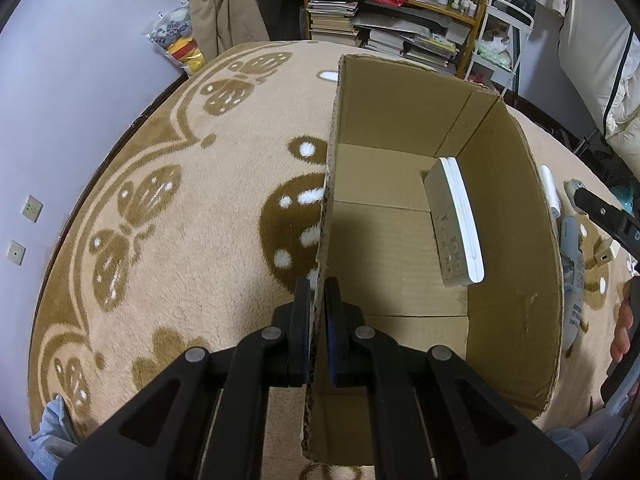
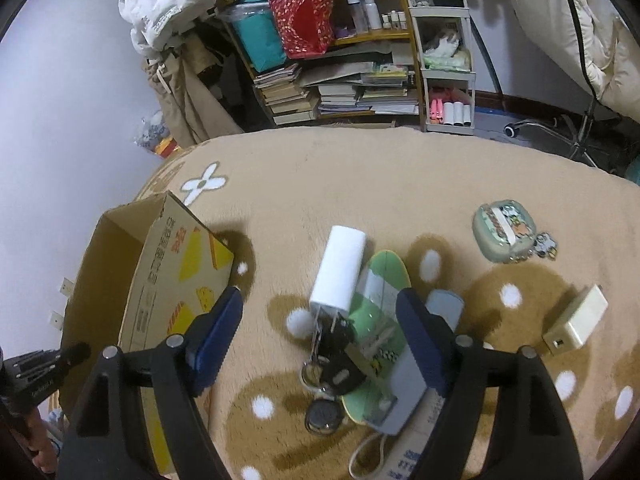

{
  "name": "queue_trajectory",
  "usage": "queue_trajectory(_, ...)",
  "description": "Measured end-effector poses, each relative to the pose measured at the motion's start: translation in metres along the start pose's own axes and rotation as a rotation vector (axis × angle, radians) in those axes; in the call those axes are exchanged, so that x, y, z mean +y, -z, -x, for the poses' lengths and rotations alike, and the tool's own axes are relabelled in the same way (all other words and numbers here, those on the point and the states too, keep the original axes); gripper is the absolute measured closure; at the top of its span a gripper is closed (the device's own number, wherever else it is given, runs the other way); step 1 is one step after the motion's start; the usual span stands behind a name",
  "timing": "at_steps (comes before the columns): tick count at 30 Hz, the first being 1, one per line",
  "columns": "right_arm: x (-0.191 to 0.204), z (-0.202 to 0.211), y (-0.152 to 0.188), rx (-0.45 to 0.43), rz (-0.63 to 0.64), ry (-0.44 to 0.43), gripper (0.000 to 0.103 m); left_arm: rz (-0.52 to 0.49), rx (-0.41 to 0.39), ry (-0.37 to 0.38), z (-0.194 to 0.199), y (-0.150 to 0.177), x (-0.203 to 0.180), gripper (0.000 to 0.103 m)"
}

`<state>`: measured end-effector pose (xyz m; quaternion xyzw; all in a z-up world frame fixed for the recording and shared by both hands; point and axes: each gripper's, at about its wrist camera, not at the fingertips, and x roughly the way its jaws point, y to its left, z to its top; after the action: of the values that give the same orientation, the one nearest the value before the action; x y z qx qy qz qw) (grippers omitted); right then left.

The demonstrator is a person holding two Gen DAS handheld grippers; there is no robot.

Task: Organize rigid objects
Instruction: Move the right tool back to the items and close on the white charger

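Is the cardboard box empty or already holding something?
Not empty: the cardboard box holds one white remote control, leaning against its right inner wall. Its floor otherwise shows bare.

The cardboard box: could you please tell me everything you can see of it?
The cardboard box is plain brown corrugated card, open-topped and upright on the patterned rug. Its outer side carries yellow and orange printed graphics in the right wrist view. The left gripper is shut on its near wall, one finger inside, one outside. Within, a white remote-like device leans against the right wall; the rest of the floor is bare.
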<state>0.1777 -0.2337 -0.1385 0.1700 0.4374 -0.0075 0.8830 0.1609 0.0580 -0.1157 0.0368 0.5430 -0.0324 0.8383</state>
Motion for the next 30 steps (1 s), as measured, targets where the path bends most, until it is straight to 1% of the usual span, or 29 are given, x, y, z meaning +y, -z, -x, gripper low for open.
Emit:
queue_trajectory(2, 0.002, -0.005, -0.003, -0.005, 0.006, 0.002, 0.021, 0.001, -0.001, -0.001, 0.000, -0.001, 0.000, 0.097)
queue_trajectory(4, 0.004, -0.010, -0.006, 0.003, 0.018, 0.011, 0.028, 0.001, -0.001, -0.001, -0.001, -0.001, 0.000, 0.097)
queue_trajectory(6, 0.007, -0.018, -0.008, 0.022, 0.030, 0.021, 0.032, -0.001, -0.001, -0.001, -0.001, -0.001, 0.000, 0.097)
queue_trajectory(7, 0.008, -0.022, -0.008, 0.028, 0.031, 0.021, 0.033, 0.000, 0.000, -0.002, -0.001, -0.001, 0.000, 0.097)
queue_trajectory(9, 0.009, -0.028, -0.009, 0.031, 0.050, 0.059, 0.034, 0.003, 0.000, -0.001, -0.001, -0.001, 0.000, 0.097)
queue_trajectory(11, 0.009, -0.035, -0.009, 0.040, 0.053, 0.080, 0.037, 0.004, 0.000, 0.000, -0.001, -0.002, -0.001, 0.097)
queue_trajectory(12, 0.008, -0.038, -0.009, 0.051, 0.044, 0.074, 0.044, 0.005, 0.001, 0.001, -0.001, -0.002, -0.001, 0.097)
queue_trajectory(13, 0.007, -0.042, -0.009, 0.065, 0.032, 0.073, 0.047, 0.004, 0.001, 0.001, -0.001, -0.002, -0.001, 0.097)
queue_trajectory(14, 0.006, -0.046, -0.008, 0.075, 0.025, 0.078, 0.048, 0.004, 0.000, 0.001, -0.001, -0.002, -0.001, 0.097)
queue_trajectory(15, 0.006, -0.049, -0.007, 0.077, 0.022, 0.084, 0.052, 0.003, 0.000, 0.001, -0.001, -0.002, -0.001, 0.097)
queue_trajectory(16, 0.006, -0.049, -0.007, 0.076, 0.022, 0.087, 0.061, 0.003, 0.000, 0.002, -0.001, -0.001, -0.001, 0.097)
queue_trajectory(17, 0.007, -0.050, -0.006, 0.075, 0.024, 0.090, 0.068, 0.004, 0.000, 0.002, -0.001, -0.001, -0.001, 0.097)
queue_trajectory(18, 0.009, -0.050, -0.006, 0.071, 0.026, 0.090, 0.071, 0.004, 0.000, 0.003, -0.001, -0.002, -0.001, 0.097)
queue_trajectory(22, 0.016, -0.045, -0.004, 0.049, 0.055, 0.115, 0.071, 0.004, 0.000, 0.002, -0.001, -0.001, -0.001, 0.097)
queue_trajectory(25, 0.019, -0.037, -0.004, 0.017, 0.053, 0.124, 0.072, 0.004, 0.000, 0.002, -0.001, -0.001, -0.001, 0.097)
queue_trajectory(30, 0.025, -0.019, -0.008, -0.038, 0.051, 0.098, 0.074, 0.004, 0.000, 0.002, -0.001, -0.002, -0.001, 0.097)
